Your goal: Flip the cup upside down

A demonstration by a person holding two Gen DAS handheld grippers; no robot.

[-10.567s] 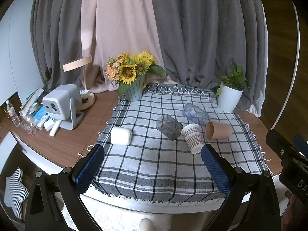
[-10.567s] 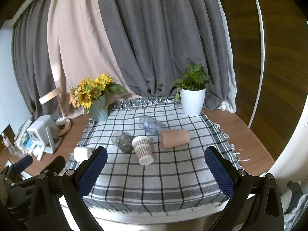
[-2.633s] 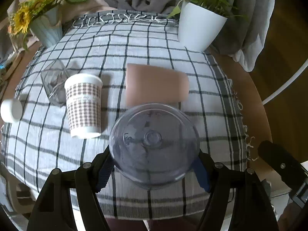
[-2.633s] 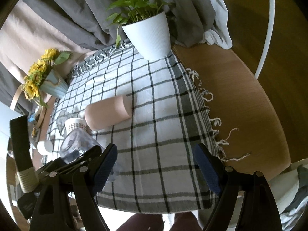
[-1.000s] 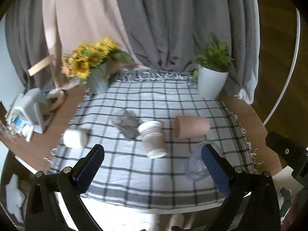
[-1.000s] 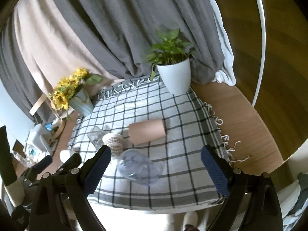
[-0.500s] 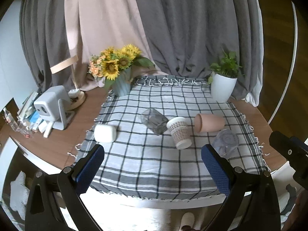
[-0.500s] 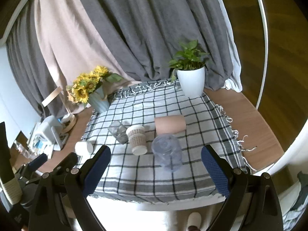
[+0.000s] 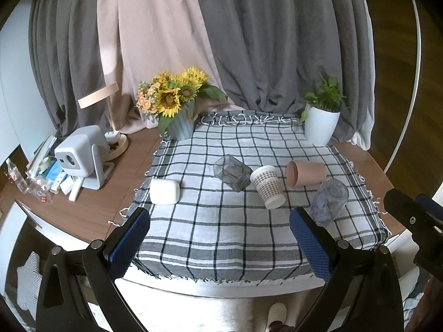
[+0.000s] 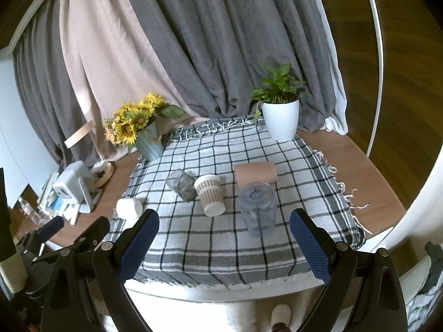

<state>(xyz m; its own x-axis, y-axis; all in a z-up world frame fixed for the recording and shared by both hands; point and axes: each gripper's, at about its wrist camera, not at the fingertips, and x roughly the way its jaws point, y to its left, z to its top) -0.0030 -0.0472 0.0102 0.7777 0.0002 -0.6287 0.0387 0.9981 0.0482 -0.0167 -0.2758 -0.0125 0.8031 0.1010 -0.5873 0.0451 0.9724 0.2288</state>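
A clear bluish plastic cup [image 9: 329, 200] stands upside down on the checked cloth [image 9: 221, 221] at the front right; it also shows in the right wrist view [image 10: 258, 207]. Behind it lie a tan cup [image 9: 306, 173] [image 10: 255, 173], a houndstooth paper cup [image 9: 268, 186] [image 10: 211, 194] and a grey glass [image 9: 232, 172] [image 10: 182, 184], all on their sides. My left gripper [image 9: 220, 242] is open and empty before the table's front edge. My right gripper [image 10: 224, 244] is open and empty too, with the clear cup beyond its fingers.
A white box [image 9: 164, 191] lies at the cloth's left edge. A sunflower vase [image 9: 177, 110] and a white plant pot [image 9: 321, 127] stand at the back. A small projector [image 9: 81, 157], a lamp base and clutter sit on the wooden table at the left.
Both grippers have drawn back and up from the table, open and empty. The clear cup, earlier held in my left gripper, stands upside down on the cloth.
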